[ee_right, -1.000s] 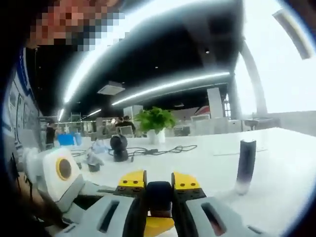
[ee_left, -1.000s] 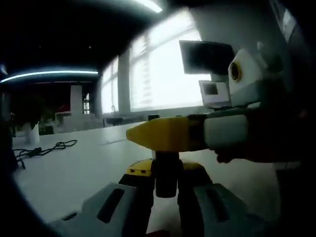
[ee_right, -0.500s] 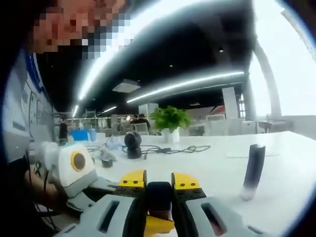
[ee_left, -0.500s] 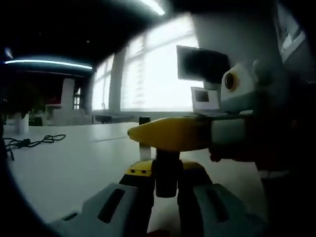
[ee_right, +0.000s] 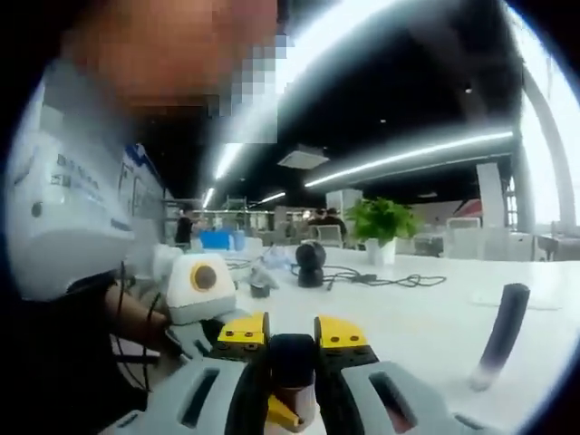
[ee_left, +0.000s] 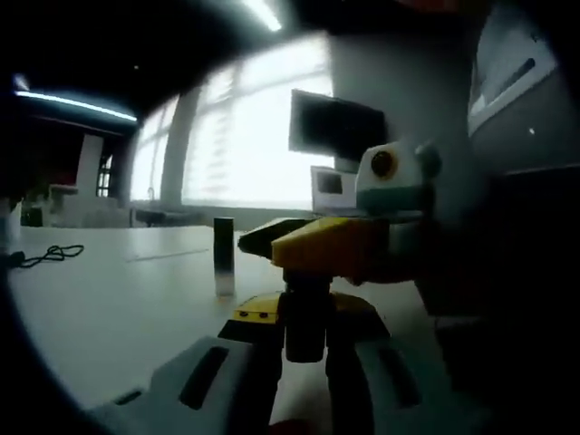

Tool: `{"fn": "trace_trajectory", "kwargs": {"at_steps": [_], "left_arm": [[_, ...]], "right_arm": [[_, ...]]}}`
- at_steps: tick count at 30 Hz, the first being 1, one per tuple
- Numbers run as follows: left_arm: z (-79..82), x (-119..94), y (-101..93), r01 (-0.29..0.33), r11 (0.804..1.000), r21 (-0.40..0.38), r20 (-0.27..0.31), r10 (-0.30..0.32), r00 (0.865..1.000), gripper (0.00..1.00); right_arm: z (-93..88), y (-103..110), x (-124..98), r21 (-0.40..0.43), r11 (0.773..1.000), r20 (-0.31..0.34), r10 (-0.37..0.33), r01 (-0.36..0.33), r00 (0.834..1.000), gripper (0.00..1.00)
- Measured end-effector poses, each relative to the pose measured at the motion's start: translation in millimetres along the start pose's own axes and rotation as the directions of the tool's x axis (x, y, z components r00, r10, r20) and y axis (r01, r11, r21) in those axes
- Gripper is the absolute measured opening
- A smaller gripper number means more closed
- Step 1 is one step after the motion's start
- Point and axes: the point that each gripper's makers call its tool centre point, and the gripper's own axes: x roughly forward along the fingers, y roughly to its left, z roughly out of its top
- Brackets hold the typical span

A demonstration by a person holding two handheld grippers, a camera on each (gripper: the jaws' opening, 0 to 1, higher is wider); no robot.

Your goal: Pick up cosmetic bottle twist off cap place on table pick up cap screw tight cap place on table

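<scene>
Rolling since a second ago, the right gripper [ee_right: 292,337] stays clamped on the small dark round cap [ee_right: 292,361], lower centre. The left gripper [ee_left: 305,304] pinches the dark cylindrical cosmetic bottle [ee_left: 305,333]. Probably mid-twist; next, another turn, then lift the cap off.

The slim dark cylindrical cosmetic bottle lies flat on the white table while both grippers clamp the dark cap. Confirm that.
Not flat: the slim dark cylindrical cosmetic bottle stands upright on the white table, as the left gripper view shows. Both grippers do clamp the dark cap.
</scene>
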Motion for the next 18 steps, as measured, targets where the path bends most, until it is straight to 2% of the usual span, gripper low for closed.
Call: {"fn": "trace_trajectory", "kwargs": {"at_steps": [3, 6, 9, 12, 13, 18], "left_arm": [[-1.0, 0.6, -7.2, 0.035, 0.999, 0.0, -0.005, -0.035, 0.999, 0.07], [-3.1, 1.8, -15.1, 0.072, 0.997, 0.002, -0.014, -0.072, 0.997, 0.07], [-5.3, 2.9, -22.7, 0.113, 0.994, -0.012, -0.023, -0.113, 0.993, 0.07], [-6.7, 3.5, -27.8, 0.138, 0.99, -0.021, -0.03, -0.139, 0.99, 0.07], [-7.0, 3.5, -29.2, 0.145, 0.989, -0.026, -0.031, -0.145, 0.989, 0.07], [-8.4, 3.2, -35.2, 0.177, 0.984, -0.033, -0.039, -0.178, 0.983, 0.07]], "right_arm": [[-0.6, 8.0, -3.9, -0.023, 0.997, -0.008, 0.071, -0.071, 0.997, 0.12], [-2.8, 17.0, -9.1, -0.024, 0.986, -0.016, 0.165, -0.166, 0.986, 0.13], [-4.7, 23.0, -15.1, 0.022, 0.965, -0.016, 0.263, -0.262, 0.965, 0.13], [-5.2, 25.7, -18.2, 0.031, 0.948, -0.012, 0.317, -0.316, 0.948, 0.13], [-5.3, 25.4, -18.4, 0.031, 0.947, -0.012, 0.319, -0.319, 0.948, 0.13], [-6.1, 32.8, -22.9, 0.066, 0.907, 0.003, 0.416, -0.415, 0.91, 0.13]]}}
